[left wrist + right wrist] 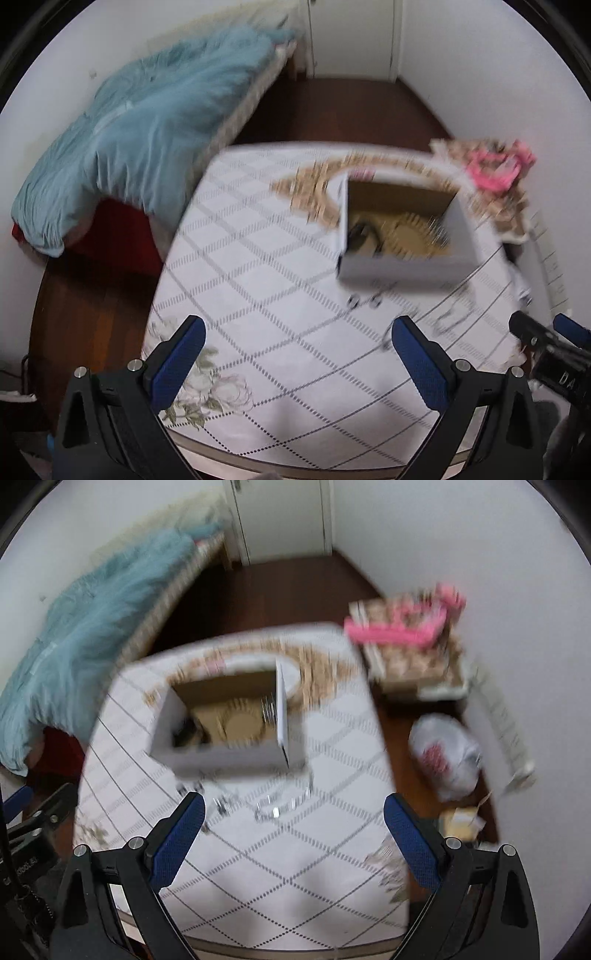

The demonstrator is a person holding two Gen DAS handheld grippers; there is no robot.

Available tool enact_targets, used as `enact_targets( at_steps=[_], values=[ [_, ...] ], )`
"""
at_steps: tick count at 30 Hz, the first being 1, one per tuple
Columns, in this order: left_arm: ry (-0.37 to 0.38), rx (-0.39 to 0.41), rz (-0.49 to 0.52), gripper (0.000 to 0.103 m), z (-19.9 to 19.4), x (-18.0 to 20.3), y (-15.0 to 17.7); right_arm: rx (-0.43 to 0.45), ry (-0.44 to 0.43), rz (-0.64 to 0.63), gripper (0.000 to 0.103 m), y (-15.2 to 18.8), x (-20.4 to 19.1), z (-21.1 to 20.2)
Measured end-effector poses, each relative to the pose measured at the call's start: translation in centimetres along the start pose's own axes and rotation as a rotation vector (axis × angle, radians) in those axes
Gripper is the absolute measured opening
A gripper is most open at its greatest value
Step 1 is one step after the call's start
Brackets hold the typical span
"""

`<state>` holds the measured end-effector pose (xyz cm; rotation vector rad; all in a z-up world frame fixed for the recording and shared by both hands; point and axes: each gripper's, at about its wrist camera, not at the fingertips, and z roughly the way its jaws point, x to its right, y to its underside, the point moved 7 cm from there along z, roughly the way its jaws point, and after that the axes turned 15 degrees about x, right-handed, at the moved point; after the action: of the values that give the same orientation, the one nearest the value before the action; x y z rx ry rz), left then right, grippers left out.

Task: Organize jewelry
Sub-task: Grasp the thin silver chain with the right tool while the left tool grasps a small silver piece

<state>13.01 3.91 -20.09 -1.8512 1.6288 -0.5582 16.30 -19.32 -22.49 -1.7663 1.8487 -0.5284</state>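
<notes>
1. here we hold the left gripper point(297, 354) and the right gripper point(293, 832) low over the patterned tabletop point(295, 878), both with jaws wide apart and gripping nothing.
2. just ahead, small blurred jewelry pieces point(273, 806) lie loose on the cloth, near the box front.
3. beyond them sits the open white box point(402, 229), some items inside.
4. farther off, a blue blanket point(140, 129) covers the bed.

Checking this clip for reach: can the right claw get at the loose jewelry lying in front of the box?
Probably yes. The right claw is open, and the jewelry lies on the bare tablecloth just ahead, short of the box. Blur hides detail.
</notes>
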Motion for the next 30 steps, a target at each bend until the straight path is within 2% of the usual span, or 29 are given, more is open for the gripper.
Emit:
enact_targets(
  at_steps=[3, 9, 11, 13, 14, 17, 18, 19, 20, 23, 26, 27, 30],
  values=[
    [-0.02, -0.064, 0.02, 0.103, 2.4, 0.0, 2.4, -0.068, 0.01, 0.044, 0.098, 2.5, 1.3, 3.8],
    [-0.029, -0.132, 0.06, 0.103, 5.4, 0.9, 4.7, -0.083, 0.062, 0.075, 0.09, 3.8, 3.3, 8.7],
    [-0.027, -0.152, 0.063, 0.103, 6.1, 1.3, 5.1, -0.088, 0.074, 0.059, 0.082, 3.8, 3.3, 9.9],
    [-0.022, -0.173, 0.06, 0.103, 6.7, 1.5, 5.5, -0.097, 0.076, 0.038, 0.064, 3.8, 3.2, 11.0],
    [-0.02, -0.177, 0.059, 0.103, 6.8, 1.5, 5.7, -0.108, 0.078, 0.02, 0.06, 4.1, 2.9, 11.5],
    [-0.008, -0.185, 0.063, 0.103, 7.0, 1.6, 6.2, -0.056, 0.113, -0.067, 0.045, 3.8, 1.7, 11.7],
    [0.005, -0.189, 0.058, 0.103, 7.0, 1.8, 6.3, -0.053, 0.106, -0.067, 0.035, 3.7, 1.4, 11.7],
    [0.022, -0.191, 0.048, 0.102, 7.0, 1.9, 6.5, -0.052, 0.104, -0.075, 0.012, 3.7, 1.1, 11.6],
    [0.042, -0.194, 0.038, 0.102, 6.9, 2.1, 6.8, -0.055, 0.099, -0.082, 0.006, 3.8, 0.8, 11.5],
    [0.106, -0.202, 0.031, 0.101, 6.7, 3.4, 7.3, -0.058, 0.083, -0.075, 0.005, 4.1, 0.9, 10.9],
    [0.167, -0.185, 0.046, 0.094, 6.3, 5.4, 7.4, -0.071, 0.064, -0.019, 0.005, 5.2, 2.1, 9.5],
    [0.176, -0.182, 0.053, 0.094, 6.3, 5.9, 7.3, -0.073, 0.06, 0.0, 0.0, 5.6, 2.6, 9.0],
    [0.204, -0.172, 0.078, 0.091, 6.4, 7.8, 7.4, -0.074, 0.051, 0.059, 0.0, 6.6, 4.0, 7.3]
  ],
)
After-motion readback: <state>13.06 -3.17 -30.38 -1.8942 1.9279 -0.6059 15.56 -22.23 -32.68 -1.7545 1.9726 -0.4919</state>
